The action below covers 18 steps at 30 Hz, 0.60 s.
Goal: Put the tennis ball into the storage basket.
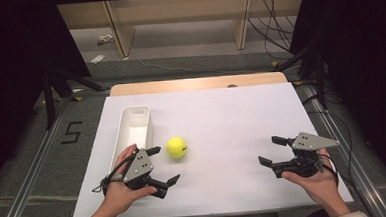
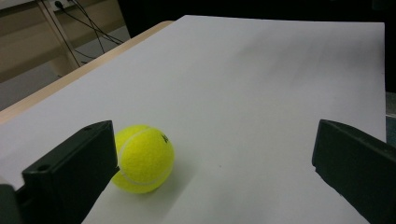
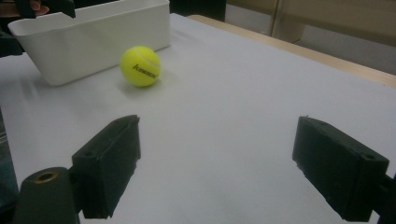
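Observation:
A yellow tennis ball rests on the white sheet just right of a white oblong bin. My left gripper is open, its jaws spread wide, a little in front of the ball; in the left gripper view the ball sits close to the left jaw, not between the jaws. My right gripper is open near the sheet's right side, pointing left, with nothing between its jaws. From the right gripper view the ball lies farther off beside the bin.
The white sheet covers a wooden table whose far edge shows. Black stands and cables flank the table on the floor. Wooden shelving stands behind.

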Motion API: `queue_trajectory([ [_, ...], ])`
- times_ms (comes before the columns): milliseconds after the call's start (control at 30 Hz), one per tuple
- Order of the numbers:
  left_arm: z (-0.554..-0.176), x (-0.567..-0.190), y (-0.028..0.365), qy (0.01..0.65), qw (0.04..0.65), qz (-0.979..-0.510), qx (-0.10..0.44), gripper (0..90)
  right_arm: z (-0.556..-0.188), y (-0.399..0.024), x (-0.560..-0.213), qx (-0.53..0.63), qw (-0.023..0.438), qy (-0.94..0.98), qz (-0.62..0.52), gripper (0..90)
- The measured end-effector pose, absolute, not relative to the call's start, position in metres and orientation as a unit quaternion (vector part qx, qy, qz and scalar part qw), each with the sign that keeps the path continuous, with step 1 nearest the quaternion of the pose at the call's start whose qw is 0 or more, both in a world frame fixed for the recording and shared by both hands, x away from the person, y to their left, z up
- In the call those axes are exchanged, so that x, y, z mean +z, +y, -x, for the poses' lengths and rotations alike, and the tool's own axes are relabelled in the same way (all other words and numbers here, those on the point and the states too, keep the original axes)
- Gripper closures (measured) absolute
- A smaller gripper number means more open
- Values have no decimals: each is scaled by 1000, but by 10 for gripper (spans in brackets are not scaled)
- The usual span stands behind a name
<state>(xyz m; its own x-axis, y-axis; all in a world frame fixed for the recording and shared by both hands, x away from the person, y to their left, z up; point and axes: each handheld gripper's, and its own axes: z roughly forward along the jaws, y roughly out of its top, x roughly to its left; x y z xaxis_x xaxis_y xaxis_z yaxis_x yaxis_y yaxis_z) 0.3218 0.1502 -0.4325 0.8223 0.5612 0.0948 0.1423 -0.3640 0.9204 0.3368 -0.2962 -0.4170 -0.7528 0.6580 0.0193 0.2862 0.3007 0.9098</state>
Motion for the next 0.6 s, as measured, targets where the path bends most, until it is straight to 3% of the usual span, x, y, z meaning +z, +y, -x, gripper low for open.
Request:
queue_trajectory([
  [600,-321,-432,151,220,519,-800,204,0,-338,-294,-418,506,179,789,-298,157],
])
